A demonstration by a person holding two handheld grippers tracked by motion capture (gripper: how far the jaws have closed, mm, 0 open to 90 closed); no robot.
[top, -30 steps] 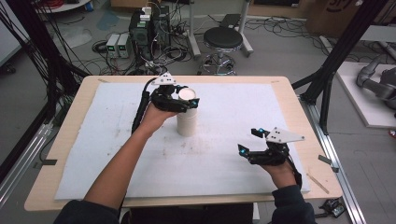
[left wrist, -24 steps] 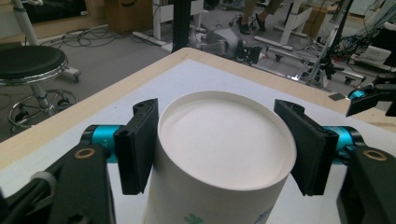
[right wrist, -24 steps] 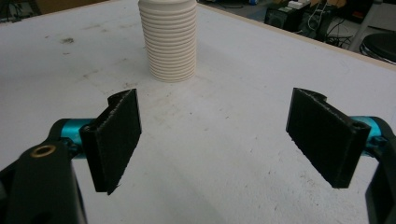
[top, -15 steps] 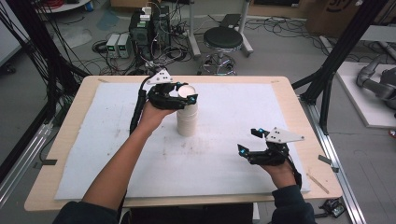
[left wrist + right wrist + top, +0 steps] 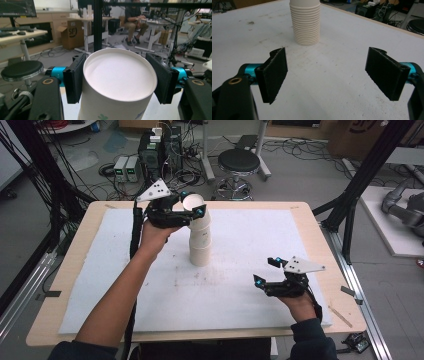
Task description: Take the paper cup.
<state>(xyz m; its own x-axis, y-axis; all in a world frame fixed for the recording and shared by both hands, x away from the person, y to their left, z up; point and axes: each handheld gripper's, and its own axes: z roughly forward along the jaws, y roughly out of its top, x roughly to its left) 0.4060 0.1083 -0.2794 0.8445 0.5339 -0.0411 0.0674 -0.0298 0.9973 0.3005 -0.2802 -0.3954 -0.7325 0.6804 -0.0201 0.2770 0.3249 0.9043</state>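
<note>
At the middle of the white-covered worktop (image 5: 235,295), a stack of paper cups (image 5: 200,247) stands upright, its ribbed rims plain in the right gripper view, where it rises beyond the jaws. The top cup (image 5: 196,209) sits raised and slightly tilted at the head of that stack, pinched between the two black pads of the left tool (image 5: 192,210); in the left gripper view the pads press on opposite sides of the cup's wall just under its closed white base, which faces the camera, and small printed marks show lower on the wall. The left tool's jaws have just been closing, with that cup between them. The person's left hand (image 5: 155,236) grips the tool from the near side, forearm stretched across the sheet. Well apart, near the worktop's front right edge, the right tool (image 5: 266,270) hovers above the sheet in the right hand (image 5: 299,304), its jaws spread wide with nothing between them. Beyond the far edge stands a round black stool (image 5: 239,162) among cables and electronics boxes (image 5: 126,167) on the floor.
</note>
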